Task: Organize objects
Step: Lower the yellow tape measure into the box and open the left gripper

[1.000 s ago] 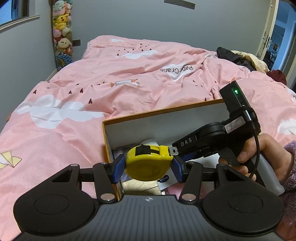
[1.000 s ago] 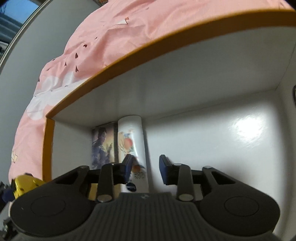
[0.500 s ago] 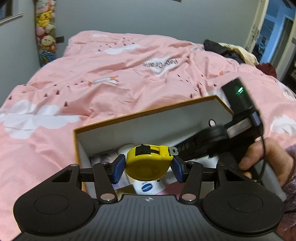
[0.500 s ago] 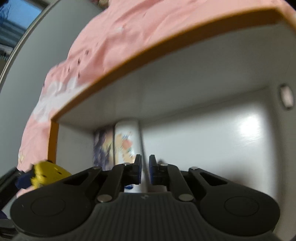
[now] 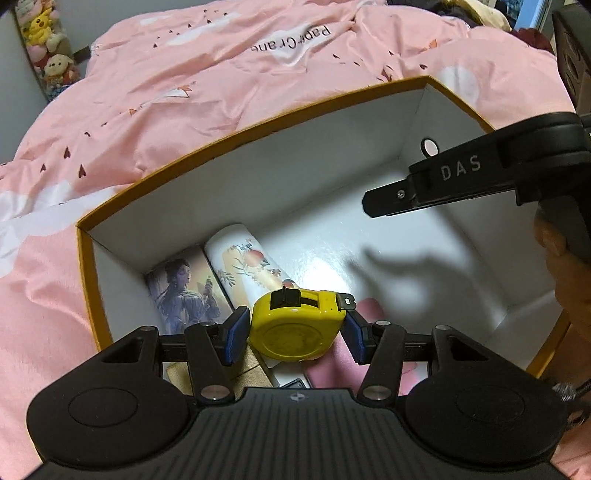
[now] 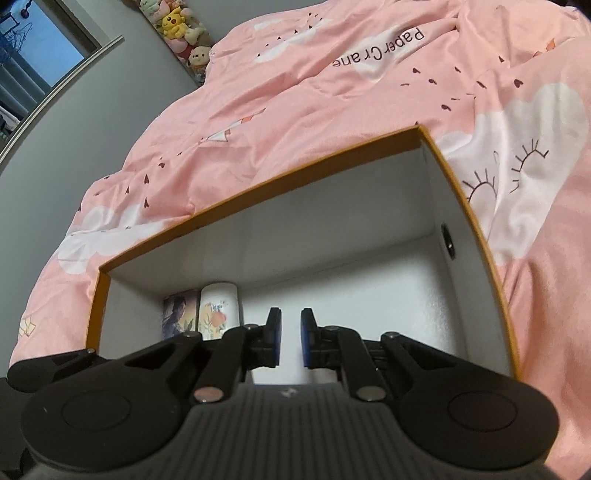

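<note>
Tape measure (image 5: pixel 295 325), yellow, black lock tab on top, metal hook tip at its right end, is pinched between the blue pads (image 5: pixel 236 334) of the left gripper (image 5: pixel 293 334), held above the near-left part of the box (image 5: pixel 258 125). Fingers closed on its two sides, case face toward the camera.

Box: orange outside and rim, white inside, open top, sitting on the pink bedspread (image 5: pixel 166 85). Round hole in the right wall (image 5: pixel 429 147).

Contents, relative to the box:
- far-left corner: flat picture card or book with a painted figure (image 5: pixel 183 291), lying against the left wall.
- just right of it, touching: white cylinder with peach-flower print (image 5: pixel 245 262), lying lengthwise, its near end hidden behind the tape measure.
- near edge, under the left gripper: something pink (image 5: pixel 343 362), a tan flat piece (image 5: pixel 255 373), a dark corner of something; can't tell what these are.
- right half of the floor: glossy white, bare, with a shadow across it.

Right gripper (image 6: pixel 290 343): over the near-right side of the box, pointing in. Fingers at a narrow gap, nothing between them. In the left view only its black body marked "DAS" shows, held by a hand (image 5: pixel 569 280) at the right edge.

Outside the box: bedspread print reads "Paper Crane"; plush toys (image 6: pixel 183 27) stacked against the wall at far left; window (image 6: pixel 33 48) beyond them.
</note>
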`<state>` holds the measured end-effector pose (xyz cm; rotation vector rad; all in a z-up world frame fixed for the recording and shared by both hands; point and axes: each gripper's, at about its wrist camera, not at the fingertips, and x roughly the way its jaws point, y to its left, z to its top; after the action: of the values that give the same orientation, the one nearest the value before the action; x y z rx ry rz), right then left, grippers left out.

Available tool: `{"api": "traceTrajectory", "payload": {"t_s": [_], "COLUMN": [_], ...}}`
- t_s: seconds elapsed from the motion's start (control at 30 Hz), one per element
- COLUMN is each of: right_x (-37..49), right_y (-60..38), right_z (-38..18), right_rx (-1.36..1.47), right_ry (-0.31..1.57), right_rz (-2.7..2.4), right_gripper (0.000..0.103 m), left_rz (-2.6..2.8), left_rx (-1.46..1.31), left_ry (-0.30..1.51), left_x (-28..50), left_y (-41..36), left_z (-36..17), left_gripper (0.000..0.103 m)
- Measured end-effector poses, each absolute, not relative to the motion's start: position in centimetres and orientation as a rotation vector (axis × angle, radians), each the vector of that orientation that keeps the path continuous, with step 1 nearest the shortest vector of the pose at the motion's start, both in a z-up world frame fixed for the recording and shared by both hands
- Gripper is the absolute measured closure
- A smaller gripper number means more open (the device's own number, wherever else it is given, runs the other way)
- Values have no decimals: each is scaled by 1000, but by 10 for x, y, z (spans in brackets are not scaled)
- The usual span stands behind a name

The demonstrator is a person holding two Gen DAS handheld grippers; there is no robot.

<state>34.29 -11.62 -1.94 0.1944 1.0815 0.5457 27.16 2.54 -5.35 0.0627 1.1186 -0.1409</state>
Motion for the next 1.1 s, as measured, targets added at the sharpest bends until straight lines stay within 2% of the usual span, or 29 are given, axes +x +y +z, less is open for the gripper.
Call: {"api": "traceTrajectory", "payload": {"t_s": [0.2,0.47,0.83,1.03,1.1], "right_x": [338,327,315,309,302], "right_y": [-117,-100,-69,-68,-74], "right_z": [-22,-31,-39,-37,-30], "right_rx": [191,140,39,26,29], "right_ry": [1103,1157,1192,1176,1142], "right_rz": [550,624,661,688,687], "right_gripper": [83,85,92,91,88], "left_rz": [-170,-167,-47,3,0], "left_rx": [160,116,0,-57,-68], "left_ry": [1152,1081,967,955,931], "left_x": [275,261,193,162,150], "left_y": [14,21,46,56,54], "left_z": [-62,-45,-7,-3,2], "left_gripper": [43,43,43,43,43]}}
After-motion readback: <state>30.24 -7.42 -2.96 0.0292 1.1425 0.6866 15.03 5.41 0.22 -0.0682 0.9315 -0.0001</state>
